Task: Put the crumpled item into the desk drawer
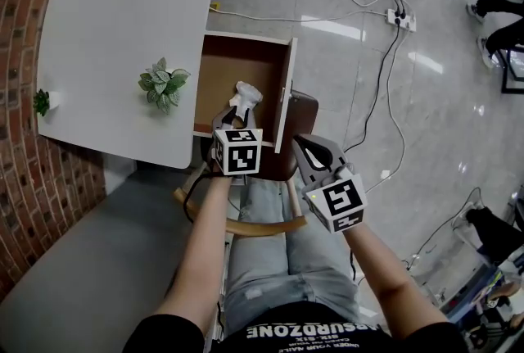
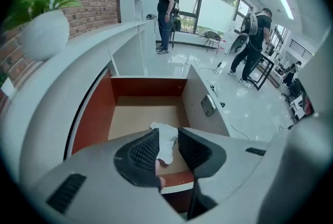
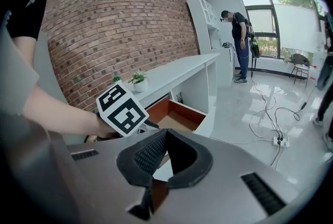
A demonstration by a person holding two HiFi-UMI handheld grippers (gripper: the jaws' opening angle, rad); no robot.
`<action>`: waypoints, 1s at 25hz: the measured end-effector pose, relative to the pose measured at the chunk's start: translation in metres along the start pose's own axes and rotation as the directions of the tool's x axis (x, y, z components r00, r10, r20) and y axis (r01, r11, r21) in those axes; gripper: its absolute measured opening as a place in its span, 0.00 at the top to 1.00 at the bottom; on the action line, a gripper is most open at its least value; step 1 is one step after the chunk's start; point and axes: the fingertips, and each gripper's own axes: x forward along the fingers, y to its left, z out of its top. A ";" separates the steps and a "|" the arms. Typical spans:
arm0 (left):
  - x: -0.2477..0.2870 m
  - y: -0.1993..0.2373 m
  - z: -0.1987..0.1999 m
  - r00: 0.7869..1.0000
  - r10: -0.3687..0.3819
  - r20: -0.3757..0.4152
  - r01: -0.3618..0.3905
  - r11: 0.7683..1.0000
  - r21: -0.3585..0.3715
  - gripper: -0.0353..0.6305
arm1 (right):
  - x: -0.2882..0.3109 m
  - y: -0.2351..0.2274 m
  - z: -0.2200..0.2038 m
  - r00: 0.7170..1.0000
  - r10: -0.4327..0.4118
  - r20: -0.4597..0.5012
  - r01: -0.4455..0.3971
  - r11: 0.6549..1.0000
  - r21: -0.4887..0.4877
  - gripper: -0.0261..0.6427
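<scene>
Crumpled item (image 2: pixel 165 142): on open drawer (image 2: pixel 135 114) floor, toward 6 o'clock. Left gripper (image 2: pixel 168 134) spread above it; right gripper (image 3: pixel 165 134) pressed together, empty. Likely risk: item snags a pad and lifts out.

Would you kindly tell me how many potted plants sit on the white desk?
2: a larger plant near the open drawer, a smaller plant at the desk's brick-wall edge.

A small potted plant (image 1: pixel 164 87) stands at left centre, with a smaller plant (image 1: pixel 41 102) beside the brick wall (image 1: pixel 33 179) on the left edge. At upper right, a power strip (image 1: pixel 401 18) and loose cables (image 1: pixel 378 89) lie on the glossy floor (image 1: pixel 442 122). In the left gripper view, a person (image 2: pixel 166 7) stands by the windows (image 2: pixel 208 7).
</scene>
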 end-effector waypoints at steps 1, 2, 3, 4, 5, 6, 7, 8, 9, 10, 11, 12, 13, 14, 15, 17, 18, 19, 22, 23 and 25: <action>-0.006 -0.001 0.001 1.000 0.001 0.008 -0.001 1.000 -0.003 0.77 | -0.001 0.002 0.001 1.000 0.003 0.001 -0.003 1.000 -0.004 0.97; -0.011 -0.002 0.001 1.000 0.002 0.017 -0.002 1.000 -0.003 0.77 | -0.002 0.004 0.002 1.000 0.005 0.002 -0.005 1.000 -0.009 0.97; -0.016 -0.003 0.002 1.000 0.002 0.027 -0.002 1.000 -0.004 0.78 | -0.003 0.006 0.002 1.000 0.008 0.002 -0.008 1.000 -0.014 0.97; -0.020 -0.004 0.003 0.999 0.002 0.038 -0.002 1.000 -0.006 0.79 | -0.003 0.008 0.003 1.000 0.012 0.003 -0.012 1.000 -0.019 0.97; -0.024 -0.005 0.003 0.999 0.002 0.049 -0.002 1.000 -0.010 0.79 | -0.004 0.010 0.004 1.000 0.015 0.004 -0.015 1.000 -0.024 0.97; -0.028 -0.006 0.004 0.998 0.001 0.059 0.000 1.000 -0.014 0.80 | -0.005 0.012 0.006 1.000 0.019 0.005 -0.019 0.999 -0.028 0.97; -0.033 -0.007 0.004 0.998 0.001 0.067 0.000 1.000 -0.017 0.81 | -0.007 0.014 0.007 1.000 0.022 0.007 -0.022 0.999 -0.032 0.97; -0.038 -0.008 0.005 0.997 0.002 0.072 -0.001 1.000 -0.020 0.82 | -0.008 0.016 0.008 1.000 0.025 0.008 -0.024 0.999 -0.036 0.97; -0.044 -0.009 0.006 0.997 0.006 0.075 -0.004 1.000 -0.023 0.83 | -0.009 0.017 0.009 1.000 0.027 0.008 -0.027 0.999 -0.041 0.97; -0.050 -0.010 0.007 0.997 0.010 0.080 -0.008 1.000 -0.023 0.83 | -0.010 0.019 0.010 1.000 0.029 0.009 -0.029 0.999 -0.045 0.97; -0.055 -0.011 0.009 0.996 0.012 0.091 -0.010 1.000 -0.022 0.84 | -0.011 0.020 0.010 0.999 0.032 0.009 -0.031 0.998 -0.049 0.97; -0.060 -0.012 0.011 0.994 0.012 0.106 -0.010 1.000 -0.020 0.85 | -0.013 0.022 0.011 0.999 0.034 0.009 -0.034 0.998 -0.054 0.97; -0.065 -0.013 0.013 0.993 0.013 0.119 -0.010 1.000 -0.023 0.86 | -0.014 0.023 0.012 0.999 0.037 0.009 -0.036 0.998 -0.058 0.97; -0.070 -0.014 0.013 0.992 0.015 0.125 -0.011 0.999 -0.033 0.87 | -0.015 0.025 0.013 0.999 0.039 0.010 -0.038 0.997 -0.062 0.97; -0.075 -0.015 0.012 0.992 0.018 0.128 -0.013 0.999 -0.045 0.88 | -0.016 0.026 0.014 0.999 0.041 0.011 -0.041 0.997 -0.065 0.97; -0.085 -0.019 0.012 0.990 0.019 0.139 -0.011 0.998 -0.060 0.89 | -0.019 0.029 0.015 0.999 0.046 0.013 -0.045 0.997 -0.069 0.97; -0.089 -0.021 0.013 0.989 0.018 0.146 -0.009 0.998 -0.064 0.89 | -0.021 0.031 0.015 0.999 0.049 0.014 -0.048 0.996 -0.069 0.97; -0.094 -0.022 0.013 0.988 0.018 0.154 -0.007 0.998 -0.067 0.90 | -0.022 0.033 0.015 0.998 0.053 0.015 -0.052 0.996 -0.070 0.97; -0.105 -0.026 0.014 0.985 0.022 0.172 -0.010 0.997 -0.072 0.92 | -0.026 0.039 0.015 0.998 0.064 0.018 -0.062 0.995 -0.077 0.97; -0.108 -0.026 0.013 0.984 0.027 0.175 -0.015 0.997 -0.073 0.92 | -0.027 0.041 0.015 0.998 0.068 0.019 -0.066 0.995 -0.081 0.97; -0.114 -0.027 0.012 0.984 0.040 0.175 -0.027 0.997 -0.075 0.93 | -0.029 0.045 0.016 0.997 0.074 0.023 -0.071 0.994 -0.088 0.97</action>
